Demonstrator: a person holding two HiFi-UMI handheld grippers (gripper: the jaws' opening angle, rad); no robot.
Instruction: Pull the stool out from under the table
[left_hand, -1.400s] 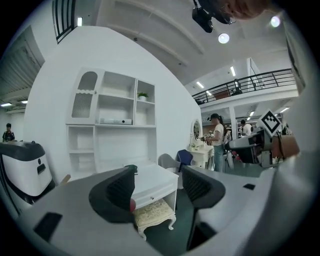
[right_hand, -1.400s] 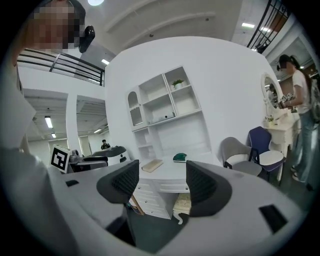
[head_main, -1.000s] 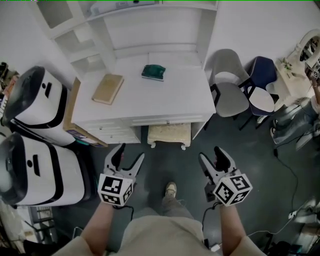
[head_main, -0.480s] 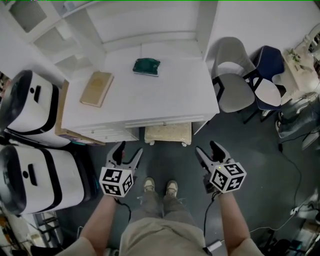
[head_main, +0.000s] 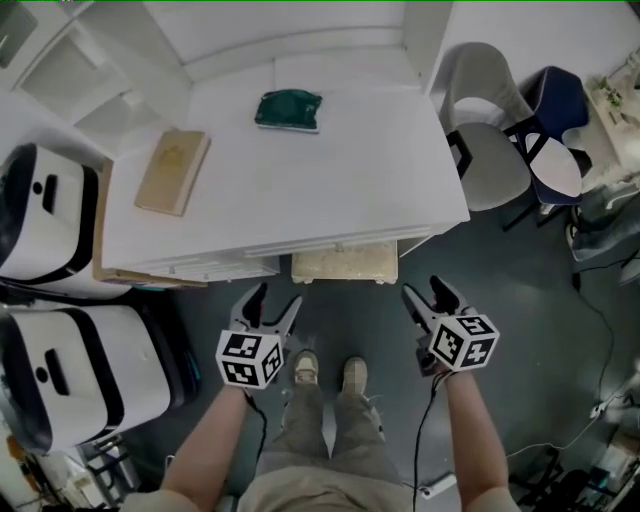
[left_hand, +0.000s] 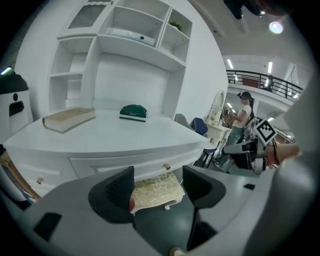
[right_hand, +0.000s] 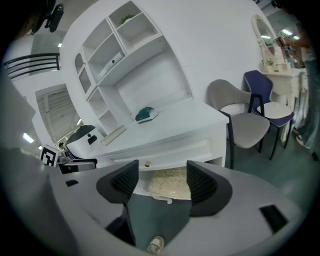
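White table (head_main: 330, 190) with shelving behind and dark floor in front; on top a tan book (head_main: 172, 172) and a dark green object (head_main: 288, 110), with two chairs (head_main: 495, 175) off the right end. Stool (head_main: 345, 266) sits tucked in the kneehole under the front edge, with only a strip of its pale patterned seat showing from above. Left gripper (head_main: 272, 300) and right gripper (head_main: 425, 292) are held side by side above the floor, short of the stool and touching nothing. Both sets of jaws are spread, with nothing between the pads. Step, as I judge it: approach, no contact yet. Next move calls for reaching low and forward so the jaws close on the seat rim or a leg, then drawing straight back. The person's shoes (head_main: 325, 370) stand in that path and would likely need to give way. Head view gives the layout and the gap to the stool. Only the gripper views see under the tabletop: the cushion's brocade face, a curved white leg, a small brass drawer knob just above.
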